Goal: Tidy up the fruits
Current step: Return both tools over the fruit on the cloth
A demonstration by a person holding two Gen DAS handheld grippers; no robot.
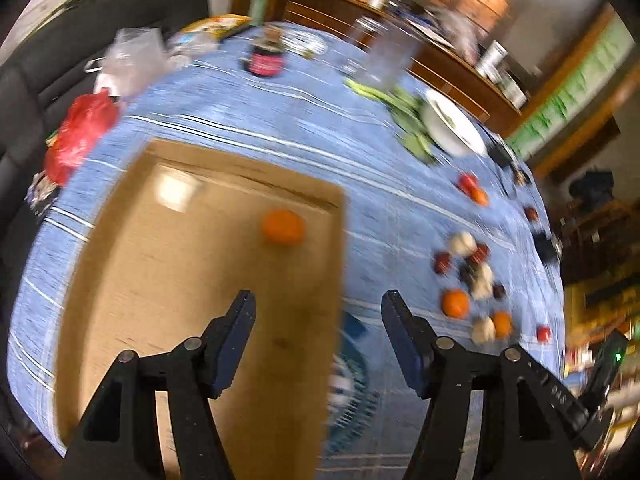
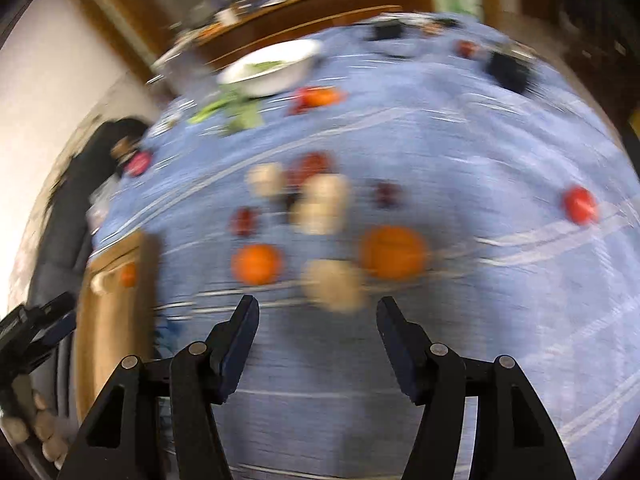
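The right tool (image 2: pixel 318 322) is spread with nothing between its fingers, poised above the loose fruit on the blue-clothed surface (image 2: pixel 460 152); a pale round fruit (image 2: pixel 334 285) lies just ahead of it, with an orange (image 2: pixel 394 252) and a smaller orange (image 2: pixel 257 264) to either side. The left tool (image 1: pixel 318 312) is likewise spread and empty over the edge of the cardboard box (image 1: pixel 180 264), where one orange (image 1: pixel 283 226) already lies. The fruit sits crowded, so I judge it best to straddle one piece squarely and close gently.
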